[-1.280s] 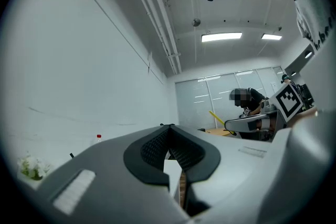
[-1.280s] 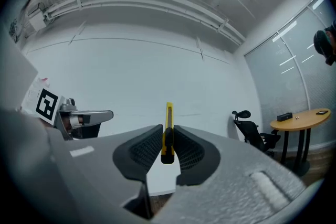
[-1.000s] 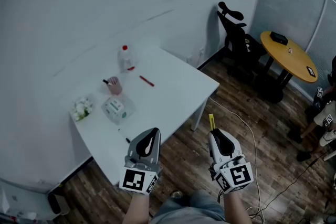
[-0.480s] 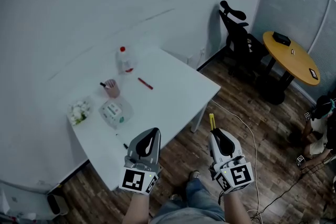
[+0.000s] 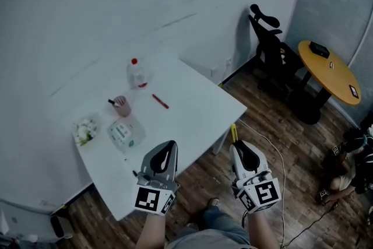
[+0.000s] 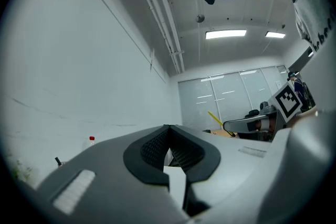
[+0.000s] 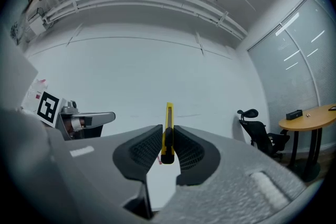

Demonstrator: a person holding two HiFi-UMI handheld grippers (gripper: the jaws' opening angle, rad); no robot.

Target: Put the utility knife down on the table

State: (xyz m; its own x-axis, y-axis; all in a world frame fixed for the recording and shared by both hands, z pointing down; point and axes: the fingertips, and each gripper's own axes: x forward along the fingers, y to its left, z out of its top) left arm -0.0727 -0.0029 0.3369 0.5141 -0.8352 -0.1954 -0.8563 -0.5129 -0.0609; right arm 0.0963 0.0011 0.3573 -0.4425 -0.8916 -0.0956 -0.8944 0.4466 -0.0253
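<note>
1. Head view is showing us standing at the near edge of the white table (image 5: 192, 108), both grippers raised in front of us, with the knife not yet laid down
2. Our right gripper (image 5: 238, 147) is clamping the yellow utility knife (image 5: 234, 132) by its rear end; the body is sticking out ahead of the jaws and hanging over the wooden floor (image 5: 262, 137), just off the table's edge rather than above the top
3. Right gripper view is showing the jaws pressing in narrow on the two flat sides of the utility knife (image 7: 168, 118), which is standing on edge and pointing straight along them; we are judging that this grip is stopping the long body from twisting
4. Our left gripper (image 5: 170, 146) is hovering by the table's near edge with its jaws closed tip to tip and nothing between them; we are reading it as idle, since one gripper is enough here
5. A red-capped bottle (image 5: 136, 73), a pink cup (image 5: 122, 106), a red pen (image 5: 160, 101) and a tissue pack (image 5: 122, 132) are sitting toward the table's left, leaving the right part bare as the likely landing place
6. We are expecting the next move to call for carrying the knife over that bare part, lowering it and turning it flat before opening; released on edge near the rim, it could be tipping over or sliding off
</note>
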